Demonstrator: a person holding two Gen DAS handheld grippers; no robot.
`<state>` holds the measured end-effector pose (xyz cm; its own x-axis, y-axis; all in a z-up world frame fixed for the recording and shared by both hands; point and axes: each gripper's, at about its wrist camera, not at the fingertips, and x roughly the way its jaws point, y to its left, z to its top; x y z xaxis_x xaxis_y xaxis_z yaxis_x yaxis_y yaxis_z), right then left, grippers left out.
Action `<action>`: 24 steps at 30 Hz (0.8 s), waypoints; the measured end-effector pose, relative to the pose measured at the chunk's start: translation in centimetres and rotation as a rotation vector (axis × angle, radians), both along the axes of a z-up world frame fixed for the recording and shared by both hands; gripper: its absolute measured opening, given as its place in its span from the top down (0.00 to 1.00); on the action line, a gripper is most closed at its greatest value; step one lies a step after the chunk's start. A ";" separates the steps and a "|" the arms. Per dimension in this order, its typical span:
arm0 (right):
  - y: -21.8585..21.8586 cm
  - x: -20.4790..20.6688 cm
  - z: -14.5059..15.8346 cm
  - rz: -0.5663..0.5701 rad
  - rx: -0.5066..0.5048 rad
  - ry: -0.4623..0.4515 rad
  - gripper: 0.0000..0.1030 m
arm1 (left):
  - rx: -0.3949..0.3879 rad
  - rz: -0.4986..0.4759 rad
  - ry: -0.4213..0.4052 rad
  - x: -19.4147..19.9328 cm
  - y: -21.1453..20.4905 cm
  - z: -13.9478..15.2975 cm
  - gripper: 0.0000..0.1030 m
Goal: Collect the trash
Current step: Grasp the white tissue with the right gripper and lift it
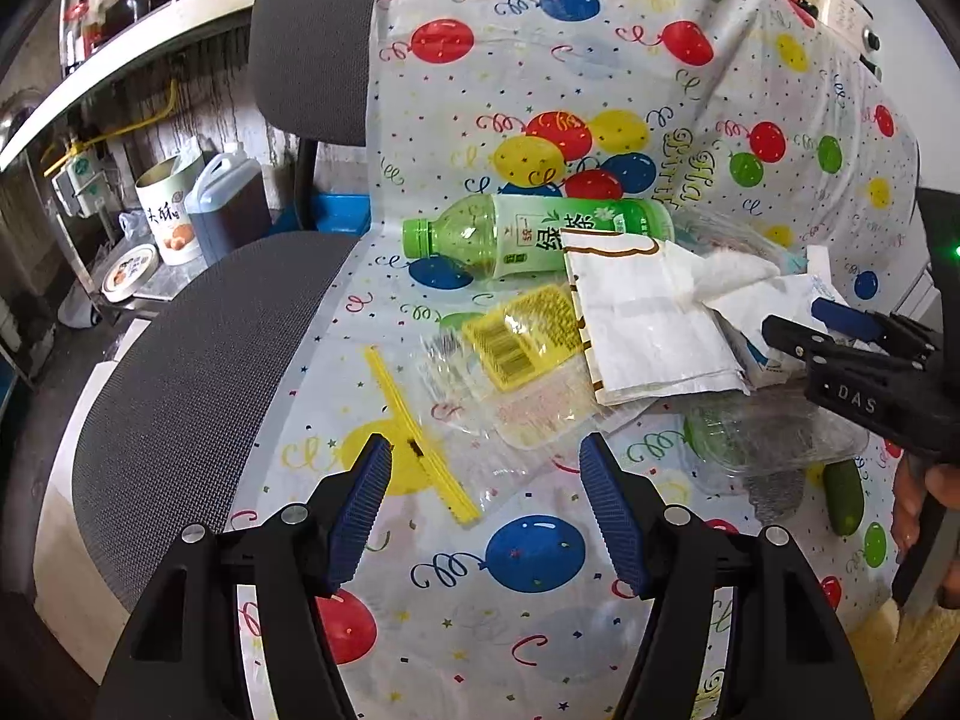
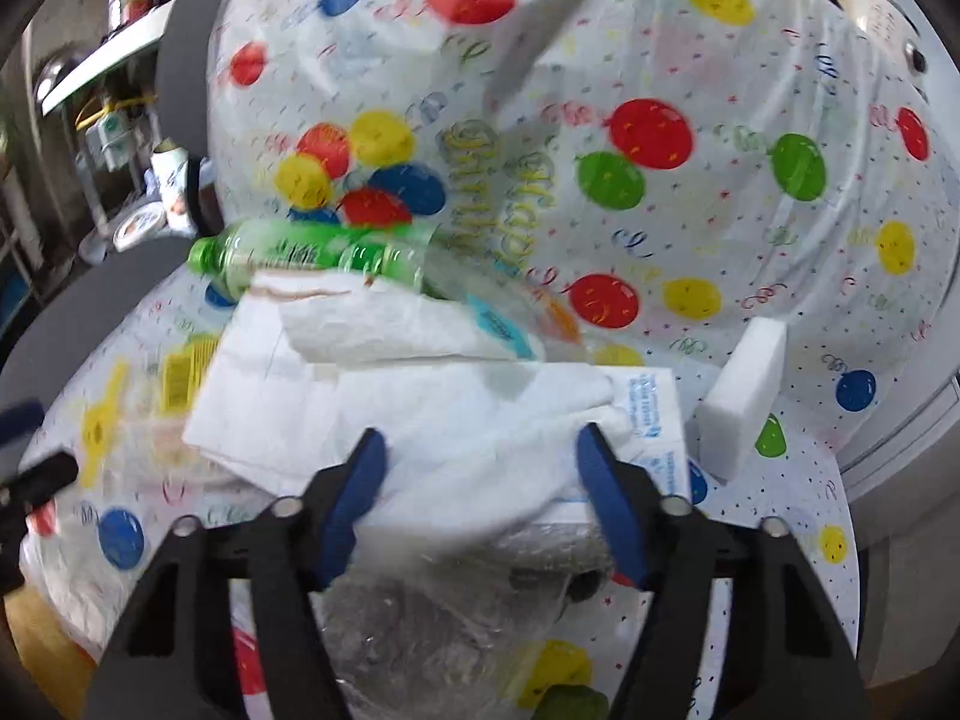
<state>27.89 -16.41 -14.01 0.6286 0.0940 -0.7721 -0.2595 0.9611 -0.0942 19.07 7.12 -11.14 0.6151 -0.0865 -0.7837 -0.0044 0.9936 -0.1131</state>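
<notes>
Left gripper (image 1: 485,461) hangs open above the balloon-print sheet (image 1: 540,60); right gripper (image 2: 480,450), jaws apart, straddles white wrappers (image 2: 480,420) mid-seat.

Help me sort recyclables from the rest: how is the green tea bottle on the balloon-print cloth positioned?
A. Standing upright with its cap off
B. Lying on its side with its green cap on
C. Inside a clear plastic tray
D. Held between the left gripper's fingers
B: the green tea bottle lies on its side on the balloon-print cloth, green cap on, apart from the open left gripper.
</notes>
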 end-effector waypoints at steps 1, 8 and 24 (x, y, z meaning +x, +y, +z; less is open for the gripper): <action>0.2 -0.3 0.1 0.015 -0.003 0.001 0.57 | -0.003 0.001 0.003 -0.1 0.1 -0.1 0.36; 0.5 -2.1 2.7 0.060 0.085 -0.056 0.96 | 0.004 0.009 -0.030 -1.8 0.3 1.6 0.36; -14.5 -17.6 13.9 -0.269 0.251 -0.460 0.96 | 0.030 -0.088 -0.073 -4.3 -5.0 4.3 0.36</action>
<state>10.27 -30.94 -0.07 0.9208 0.0292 -0.3888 0.0104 0.9950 0.0993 14.79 2.12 -6.84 0.6619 -0.1194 -0.7401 0.0901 0.9927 -0.0796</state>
